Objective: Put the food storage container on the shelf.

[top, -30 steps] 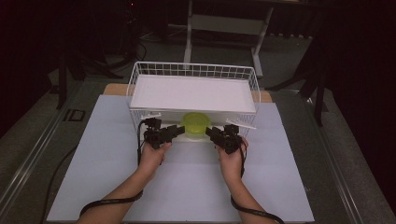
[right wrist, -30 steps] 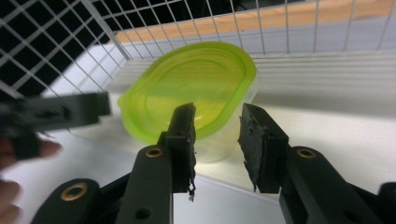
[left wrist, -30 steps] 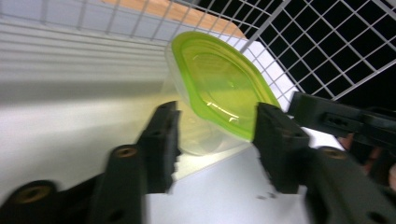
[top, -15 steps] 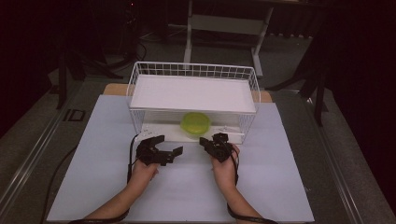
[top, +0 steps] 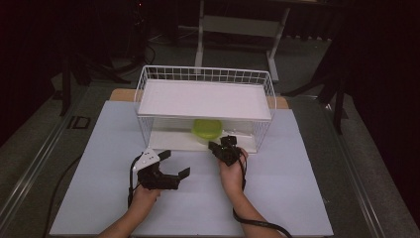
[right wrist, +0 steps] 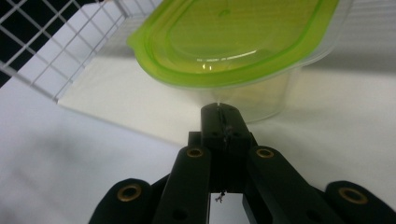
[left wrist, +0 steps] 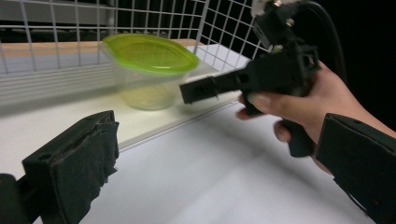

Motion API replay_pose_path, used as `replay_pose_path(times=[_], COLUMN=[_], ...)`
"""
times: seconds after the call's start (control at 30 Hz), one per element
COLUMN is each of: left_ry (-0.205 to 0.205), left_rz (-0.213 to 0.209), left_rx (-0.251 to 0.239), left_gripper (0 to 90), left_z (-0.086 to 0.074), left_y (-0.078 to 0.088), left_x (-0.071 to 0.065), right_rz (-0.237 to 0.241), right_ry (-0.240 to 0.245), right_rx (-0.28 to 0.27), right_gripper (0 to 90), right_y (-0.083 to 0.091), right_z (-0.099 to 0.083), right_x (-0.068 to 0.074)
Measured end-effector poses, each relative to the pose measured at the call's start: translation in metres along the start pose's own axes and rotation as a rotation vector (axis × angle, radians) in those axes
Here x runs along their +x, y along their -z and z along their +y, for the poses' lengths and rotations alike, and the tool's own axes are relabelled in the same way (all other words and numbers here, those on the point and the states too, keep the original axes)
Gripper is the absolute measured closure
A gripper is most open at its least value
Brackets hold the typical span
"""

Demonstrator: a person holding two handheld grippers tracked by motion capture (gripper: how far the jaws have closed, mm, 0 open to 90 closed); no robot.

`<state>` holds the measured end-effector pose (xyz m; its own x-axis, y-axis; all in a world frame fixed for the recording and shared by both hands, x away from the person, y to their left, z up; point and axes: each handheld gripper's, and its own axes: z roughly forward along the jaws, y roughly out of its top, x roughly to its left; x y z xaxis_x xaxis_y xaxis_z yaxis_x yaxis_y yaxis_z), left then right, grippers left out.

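**In the basket's lower shelf: one lidded tub**

Tub (top: 207, 130), green lid, sits inside basket (top: 148, 79), apparently placed. Right gripper (top: 221, 147) pressed together, empty, just before it; left gripper (top: 173, 163) spread, apart on the table (top: 297, 188). Little seems left.

Hidden, cropped and unclear parts

The tub (top: 207, 130) sits under the rack's shelf (top: 203, 99), which covers its far part at 12 o'clock in the high view; in the right gripper view its lid (right wrist: 233, 37) runs off at 12 and 3 o'clock. The left gripper (left wrist: 224, 154) has its 3 o'clock jaw cropped. Whether the tub holds anything cannot be told.
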<state>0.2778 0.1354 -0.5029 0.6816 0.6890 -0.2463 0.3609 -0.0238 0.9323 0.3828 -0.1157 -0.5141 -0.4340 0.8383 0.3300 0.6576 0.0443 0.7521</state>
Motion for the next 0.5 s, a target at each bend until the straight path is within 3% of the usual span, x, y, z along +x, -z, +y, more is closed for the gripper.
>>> replay_pose_path(times=[0.27, 0.43, 0.5], left_ry=[0.01, 0.016, -0.004], left_rz=[-0.007, -0.016, -0.025], left_rx=[-0.009, -0.012, -0.007], left_gripper=[0.2, 0.2, 0.2], left_z=[0.001, 0.002, 0.003], left_y=[-0.002, -0.002, -0.002], left_x=[-0.001, -0.002, -0.003], right_rz=[0.003, 0.005, 0.008], right_ry=[-0.009, 0.005, 0.022], right_rx=[-0.01, 0.002, 0.009], right_gripper=[89.9, 89.8, 88.4], right_y=[0.002, 0.009, 0.014], right_z=[0.01, 0.005, 0.001], right_x=[-0.001, -0.001, 0.0])
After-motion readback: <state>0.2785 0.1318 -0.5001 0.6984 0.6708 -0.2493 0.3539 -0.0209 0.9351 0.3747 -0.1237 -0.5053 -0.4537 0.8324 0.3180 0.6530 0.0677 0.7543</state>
